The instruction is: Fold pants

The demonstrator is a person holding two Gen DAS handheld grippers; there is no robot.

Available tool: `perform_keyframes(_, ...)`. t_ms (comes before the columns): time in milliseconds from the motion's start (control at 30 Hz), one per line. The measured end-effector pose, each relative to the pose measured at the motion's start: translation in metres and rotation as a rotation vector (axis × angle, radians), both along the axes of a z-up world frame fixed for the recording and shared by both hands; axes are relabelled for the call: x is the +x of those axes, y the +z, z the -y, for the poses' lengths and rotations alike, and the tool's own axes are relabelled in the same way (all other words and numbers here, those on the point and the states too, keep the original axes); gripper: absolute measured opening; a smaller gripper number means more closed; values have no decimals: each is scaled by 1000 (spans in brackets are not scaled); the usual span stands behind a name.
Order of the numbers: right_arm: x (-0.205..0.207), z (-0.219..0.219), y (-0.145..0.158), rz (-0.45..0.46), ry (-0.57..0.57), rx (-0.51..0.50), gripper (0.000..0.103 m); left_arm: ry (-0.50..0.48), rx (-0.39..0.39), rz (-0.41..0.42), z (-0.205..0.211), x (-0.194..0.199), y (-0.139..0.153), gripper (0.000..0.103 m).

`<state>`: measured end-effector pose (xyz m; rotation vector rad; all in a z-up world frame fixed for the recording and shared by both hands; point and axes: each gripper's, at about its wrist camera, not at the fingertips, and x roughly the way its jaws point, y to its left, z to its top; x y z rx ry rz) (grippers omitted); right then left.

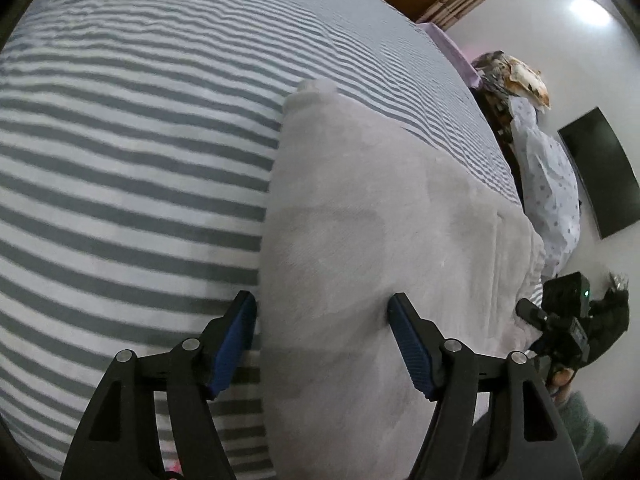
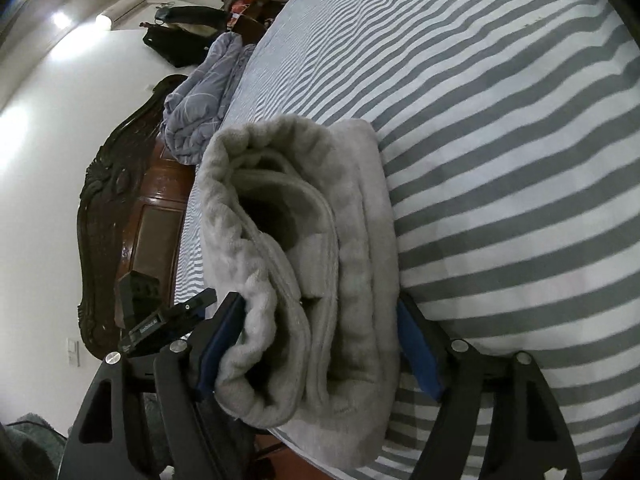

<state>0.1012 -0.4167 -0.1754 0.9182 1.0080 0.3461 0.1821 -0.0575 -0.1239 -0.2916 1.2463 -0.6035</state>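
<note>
While pants (image 2: 320, 264) lie folded in layers near edge of striped bed (image 2: 520, 160), right hand-held gripper (image 2: 320, 320) straddles stack, jaws wide, no firm grip. Left hand-held gripper (image 1: 322, 316) released above fabric. Advise: clamp all layers evenly, keep edges aligned.

pants: grey fleece pants (image 2: 320, 264), folded into a thick stack of layers, lying at the edge of the bed, open waistband end facing the camera
right gripper: right gripper (image 2: 320, 340) with black arms and blue pads, jaws spread wide, one on each side of the folded stack; left pad touches the fleece, right pad sits just beside it
bed: bed (image 2: 500, 160) covered in a grey-and-white striped sheet
blanket: bluish-grey blanket (image 2: 204, 92) bunched at the far bed edge
headboard: dark carved wooden headboard (image 2: 132, 216) against a white wall
other gripper: left gripper (image 2: 160, 316), partly visible at lower left
</note>
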Motion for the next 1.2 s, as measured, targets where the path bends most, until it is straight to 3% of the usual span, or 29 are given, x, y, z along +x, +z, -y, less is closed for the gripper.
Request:
perform_keyframes(200, 13, -13, 7, -2, 54, -48, 69, -11, 62, 81, 14, -14, 5, 65)
perform_keyframes(467, 32, -33, 10, -6, 66, -141, 77, -10, 90, 107, 24, -15, 8, 59)
perform_keyframes(1000, 36, -33, 6, -44, 50, -145, 78, -7, 103, 127, 31, -17, 3, 70)
perform_keyframes(1067, 37, -35, 8, -49, 45, -167, 75, 0, 102, 125, 33, -18, 5, 70)
perform_keyframes(1200, 32, -39, 16, -46, 24, -197, 65, 12, 96, 139, 31, -20, 8, 58)
